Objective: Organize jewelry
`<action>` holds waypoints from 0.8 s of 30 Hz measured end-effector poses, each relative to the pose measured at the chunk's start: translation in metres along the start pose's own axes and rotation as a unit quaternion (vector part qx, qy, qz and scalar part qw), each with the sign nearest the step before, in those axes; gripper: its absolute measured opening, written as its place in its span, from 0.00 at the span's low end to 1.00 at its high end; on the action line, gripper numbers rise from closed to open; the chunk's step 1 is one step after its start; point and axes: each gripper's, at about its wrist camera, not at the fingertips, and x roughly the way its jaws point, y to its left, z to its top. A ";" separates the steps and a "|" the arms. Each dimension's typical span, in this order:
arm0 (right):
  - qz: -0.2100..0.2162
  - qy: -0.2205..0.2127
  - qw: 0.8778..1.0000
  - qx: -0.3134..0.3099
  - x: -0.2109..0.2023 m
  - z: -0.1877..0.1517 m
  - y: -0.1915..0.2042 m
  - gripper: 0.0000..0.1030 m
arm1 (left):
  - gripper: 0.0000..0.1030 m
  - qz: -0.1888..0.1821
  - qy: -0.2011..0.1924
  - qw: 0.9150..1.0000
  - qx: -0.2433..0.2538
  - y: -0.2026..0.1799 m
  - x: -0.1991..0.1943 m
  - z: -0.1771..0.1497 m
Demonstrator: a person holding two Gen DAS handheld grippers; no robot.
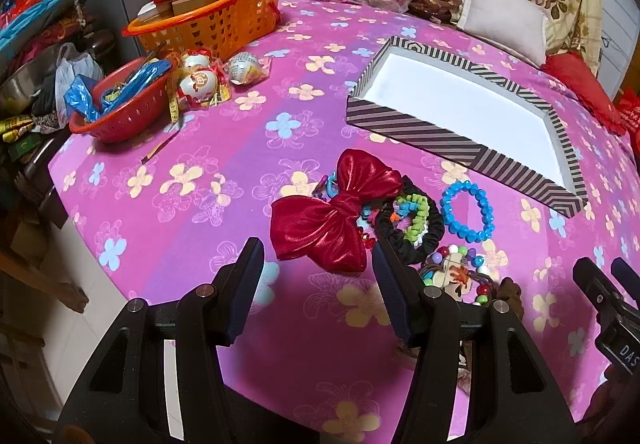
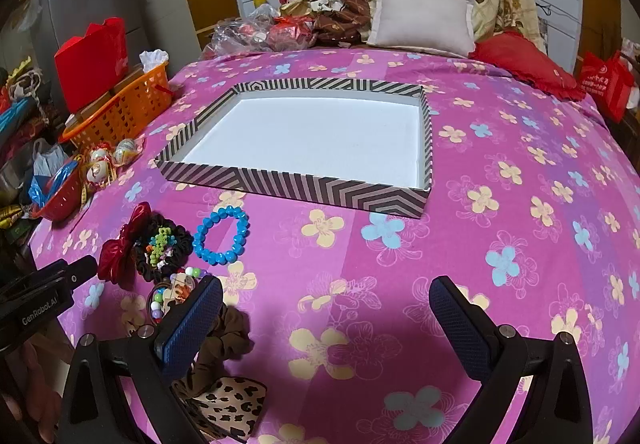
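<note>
A pile of jewelry lies on the pink flowered cloth: a shiny red bow (image 1: 332, 212) (image 2: 120, 248), a black scrunchie (image 1: 416, 228) (image 2: 164, 244) with a green beaded piece on it, a blue bead bracelet (image 1: 468, 210) (image 2: 220, 236), a multicoloured bead piece (image 1: 456, 276) (image 2: 172, 292) and a brown and leopard scrunchie (image 2: 224, 372). An empty striped box (image 1: 452, 140) (image 2: 320, 184) with a white floor lies beyond. My left gripper (image 1: 318, 276) is open just short of the bow. My right gripper (image 2: 326, 304) is open, right of the pile, holding nothing.
An orange basket (image 1: 212, 24) (image 2: 124, 108), a red bowl (image 1: 124, 116) (image 2: 60, 196) and wrapped balls (image 1: 200, 80) stand at the far left. Pillows (image 2: 420, 20), bedding and a red cushion (image 2: 524, 64) line the back. The cloth's left edge drops off near the left gripper.
</note>
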 end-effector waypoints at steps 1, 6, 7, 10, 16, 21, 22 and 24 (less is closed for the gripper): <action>0.000 0.000 1.000 0.000 0.000 0.000 0.000 0.99 | 0.55 0.000 0.000 1.000 0.001 0.000 0.000 0.000; -0.004 0.004 1.000 -0.006 -0.001 -0.001 0.000 0.99 | 0.55 -0.001 -0.001 1.000 0.001 -0.001 -0.001 0.000; -0.004 0.004 1.000 -0.007 -0.001 -0.002 0.001 0.99 | 0.55 -0.001 0.000 1.000 0.001 -0.001 -0.001 0.000; -0.007 0.006 1.000 -0.012 0.000 -0.002 0.002 0.99 | 0.55 -0.002 0.000 1.000 0.000 -0.001 -0.002 -0.001; -0.002 0.003 1.000 -0.010 -0.002 -0.002 0.003 0.99 | 0.55 -0.003 0.000 1.000 0.001 0.000 -0.002 0.000; 0.005 0.008 1.000 -0.019 -0.002 -0.002 0.005 0.99 | 0.55 -0.026 0.002 1.000 -0.011 0.011 -0.005 0.006; 0.008 0.008 1.000 -0.021 -0.003 -0.003 0.006 0.99 | 0.55 -0.029 0.002 0.999 -0.014 0.015 -0.005 0.008; 0.014 0.008 1.000 -0.025 -0.003 -0.003 0.007 0.99 | 0.56 -0.033 0.003 0.999 -0.017 0.027 -0.005 0.012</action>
